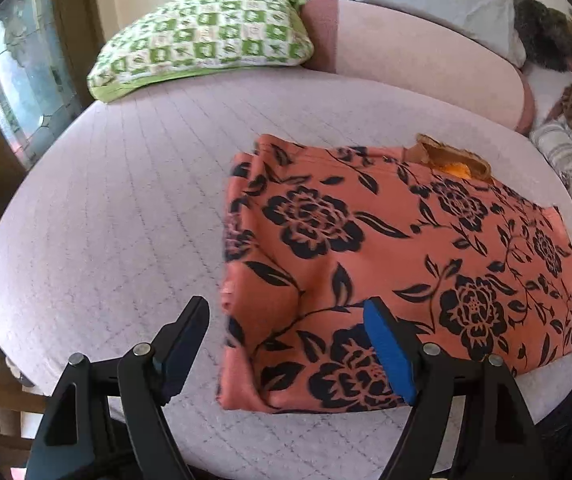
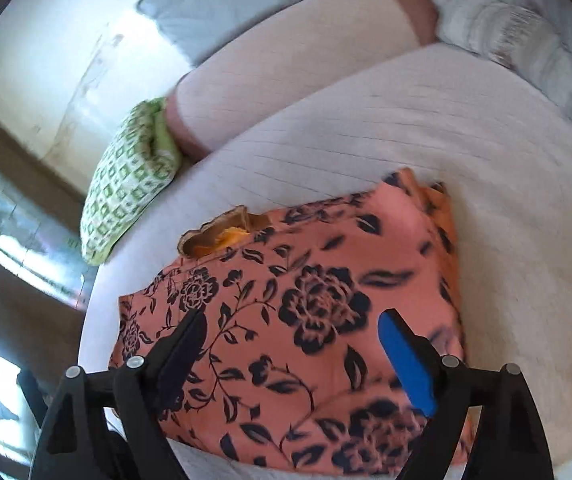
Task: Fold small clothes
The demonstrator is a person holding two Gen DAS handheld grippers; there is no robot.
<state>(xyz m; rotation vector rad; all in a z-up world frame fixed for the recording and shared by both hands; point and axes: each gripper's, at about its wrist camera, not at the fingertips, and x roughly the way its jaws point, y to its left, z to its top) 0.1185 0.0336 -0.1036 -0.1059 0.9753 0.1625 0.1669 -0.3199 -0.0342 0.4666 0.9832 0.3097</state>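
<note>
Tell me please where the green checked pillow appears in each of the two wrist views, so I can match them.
Left wrist view: green checked pillow lies at upper left, beside the pink bolster.
Right wrist view: the pillow is at middle left, seen end-on.
Shared landmark: the folded orange floral garment, in front of the pillow in both.

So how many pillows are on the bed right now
3 visible: a green checked pillow at the far left, a long pink bolster beside it, a striped pillow at right. Others may be hidden.
</note>
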